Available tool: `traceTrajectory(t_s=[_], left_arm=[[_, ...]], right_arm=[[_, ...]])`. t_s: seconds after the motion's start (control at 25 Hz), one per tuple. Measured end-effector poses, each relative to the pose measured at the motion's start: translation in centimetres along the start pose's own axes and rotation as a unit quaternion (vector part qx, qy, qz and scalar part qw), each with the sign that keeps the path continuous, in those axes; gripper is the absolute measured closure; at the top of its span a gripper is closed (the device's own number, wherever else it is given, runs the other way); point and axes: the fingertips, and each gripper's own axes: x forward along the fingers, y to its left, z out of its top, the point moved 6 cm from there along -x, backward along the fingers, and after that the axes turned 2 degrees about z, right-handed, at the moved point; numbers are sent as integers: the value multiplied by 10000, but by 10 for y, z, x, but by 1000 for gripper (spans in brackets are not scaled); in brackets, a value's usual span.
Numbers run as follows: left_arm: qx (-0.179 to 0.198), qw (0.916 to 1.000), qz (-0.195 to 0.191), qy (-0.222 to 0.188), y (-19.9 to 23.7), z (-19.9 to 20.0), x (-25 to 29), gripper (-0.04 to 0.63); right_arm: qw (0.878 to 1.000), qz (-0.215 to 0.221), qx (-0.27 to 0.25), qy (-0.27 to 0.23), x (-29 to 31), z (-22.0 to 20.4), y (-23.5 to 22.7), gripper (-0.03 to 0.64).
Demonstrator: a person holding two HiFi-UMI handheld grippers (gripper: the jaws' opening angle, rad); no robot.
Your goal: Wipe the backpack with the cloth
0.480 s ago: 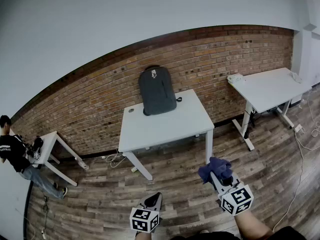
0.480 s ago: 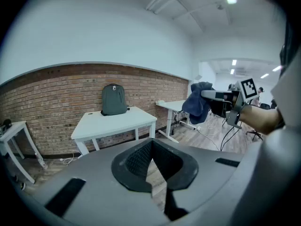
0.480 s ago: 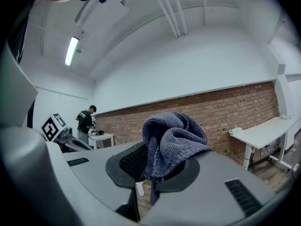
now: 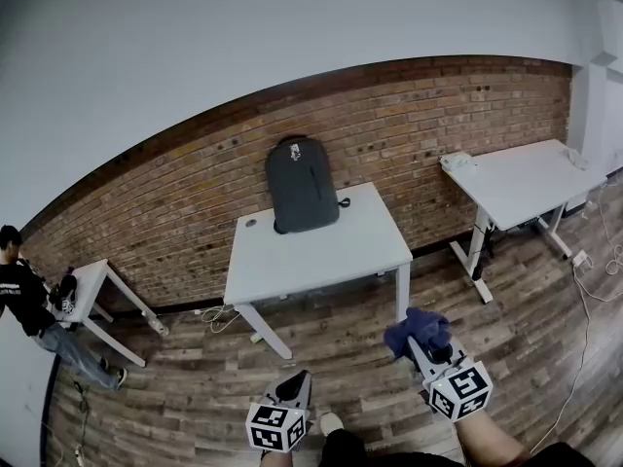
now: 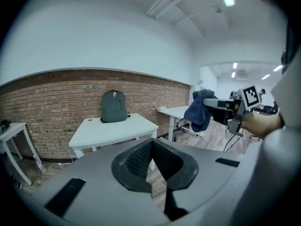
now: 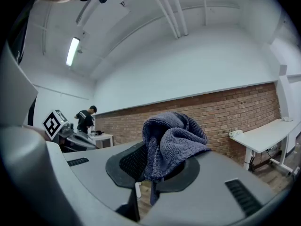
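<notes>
As the person steps forward, a shoe (image 4: 331,423) newly showing between the grippers, the table (image 4: 321,251) shifts slightly in the head view. The backpack (image 4: 303,184) stands upright at its far edge against the brick wall. Right gripper (image 4: 415,342): clamped on the blue cloth (image 4: 419,325). Left gripper (image 4: 302,381): jaws together, holding nothing. Both are well apart from the backpack, so this is approach and wiping has not begun.

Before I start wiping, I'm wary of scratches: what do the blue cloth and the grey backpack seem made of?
The bunched blue cloth in the right gripper looks like microfibre terry: its surface shows a nubby looped pile. The dark grey backpack seems a matte woven synthetic, smooth and without shine, though it stands too far to be sure.
</notes>
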Motion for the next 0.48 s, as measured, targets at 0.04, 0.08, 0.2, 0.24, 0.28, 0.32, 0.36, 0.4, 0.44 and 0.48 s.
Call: traceTrajectory(t_s=[0.04, 0.08, 0.2, 0.24, 0.28, 0.32, 0.36, 0.4, 0.44, 0.48], left_arm=[[-48, 10000, -7, -15, 2, 0, 3, 614], [-96, 9999, -15, -36, 4, 1, 5, 614], [-80, 9999, -34, -77, 11, 5, 16, 614], [-36, 10000, -40, -72, 13, 6, 21, 614], [-4, 10000, -49, -67, 15, 8, 25, 614], [11, 10000, -62, -70, 17, 9, 29, 614], [16, 9999, -73, -77, 19, 11, 32, 614], [22, 9999, -80, -84, 23, 13, 36, 614], [32, 9999, -83, -86, 27, 15, 40, 614], [41, 9999, -86, -84, 32, 17, 44, 614]], right_arm=[[10000, -6, 9, -8, 2, 0, -2, 566], [10000, -8, 10, -20, 5, 0, -3, 566], [10000, -10, -14, -59, 18, 1, -7, 566], [10000, -10, -7, -57, 22, 0, -8, 566], [10000, -8, 4, -42, 26, -1, -10, 566], [10000, -4, 6, -20, 29, -2, -10, 566], [10000, -1, -12, 2, 33, -3, -11, 566], [10000, -3, -47, 17, 37, -3, -12, 566], [10000, -10, -78, 21, 42, -3, -13, 566], [10000, -20, -89, 16, 48, -3, -13, 566]])
